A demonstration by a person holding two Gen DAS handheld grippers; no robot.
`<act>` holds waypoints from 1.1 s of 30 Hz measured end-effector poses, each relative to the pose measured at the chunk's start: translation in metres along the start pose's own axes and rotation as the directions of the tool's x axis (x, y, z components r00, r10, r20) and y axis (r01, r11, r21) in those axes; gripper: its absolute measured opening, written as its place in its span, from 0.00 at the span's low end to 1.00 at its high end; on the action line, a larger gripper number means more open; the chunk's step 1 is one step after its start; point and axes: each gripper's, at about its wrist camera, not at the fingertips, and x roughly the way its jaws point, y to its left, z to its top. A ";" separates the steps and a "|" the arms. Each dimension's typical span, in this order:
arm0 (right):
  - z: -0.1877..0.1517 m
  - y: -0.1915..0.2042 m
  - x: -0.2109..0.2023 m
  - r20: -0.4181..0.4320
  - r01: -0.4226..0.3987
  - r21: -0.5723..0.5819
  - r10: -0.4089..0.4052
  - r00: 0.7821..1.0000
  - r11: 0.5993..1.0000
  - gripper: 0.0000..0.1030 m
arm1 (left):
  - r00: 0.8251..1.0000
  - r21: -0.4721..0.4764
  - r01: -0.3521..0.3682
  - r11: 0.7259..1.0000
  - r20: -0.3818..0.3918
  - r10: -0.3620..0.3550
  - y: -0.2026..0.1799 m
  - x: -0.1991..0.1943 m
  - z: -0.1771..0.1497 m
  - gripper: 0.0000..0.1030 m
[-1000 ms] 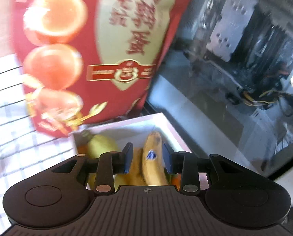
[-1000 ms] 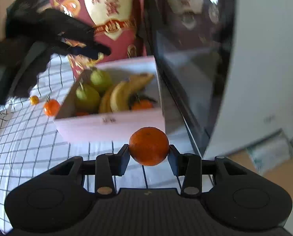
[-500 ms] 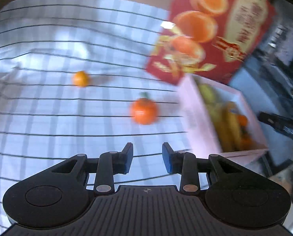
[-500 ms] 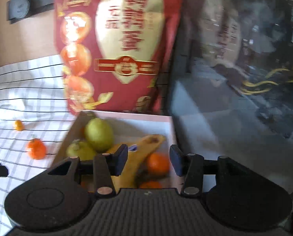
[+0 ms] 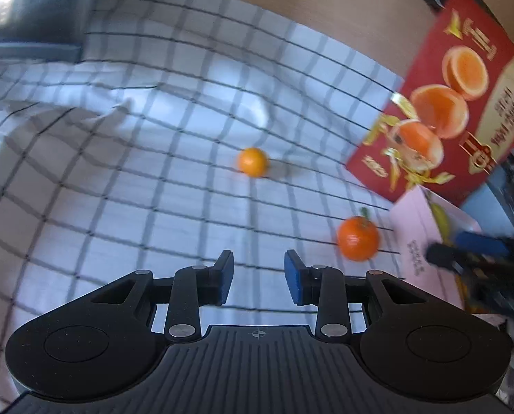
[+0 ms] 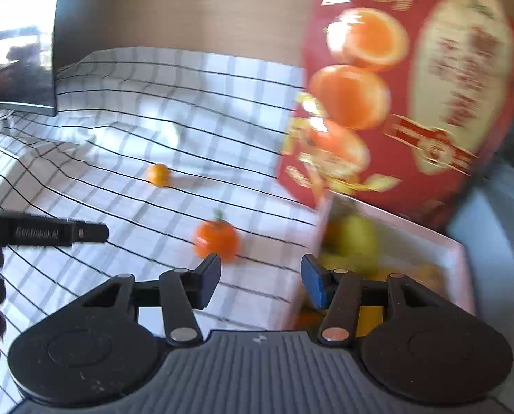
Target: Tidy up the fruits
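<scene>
The right gripper (image 6: 261,281), earlier clamped on a mandarin, had released it into the pink box (image 6: 458,252); both grippers' fingers stood apart and empty, leaving the stemmed mandarin (image 5: 358,243) and small orange (image 5: 253,161) on the cloth (image 5: 118,172).

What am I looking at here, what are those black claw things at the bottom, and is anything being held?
No robot here: a person holds a two-finger gripper in each hand, and each carries a wide-angle camera looking forward past its fingers. So one picture is from the left gripper, the other from the right gripper.

Both look down on a checked cloth. Two loose fruits lie on it: a small orange farther off and a larger orange with a stem close to a pink box. The box already holds fruit, including a green pear; the rest is blurred. Behind it stands a red carton printed with oranges.

Neither gripper holds anything: both have open jaws with only cloth or box showing between them.
</scene>
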 end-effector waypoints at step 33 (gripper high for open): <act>0.017 0.054 0.001 -0.016 -0.237 -0.031 0.237 0.971 0.971 0.30 | 0.996 0.146 0.087 0.985 -0.043 -0.081 0.012 -0.028 -0.009 0.35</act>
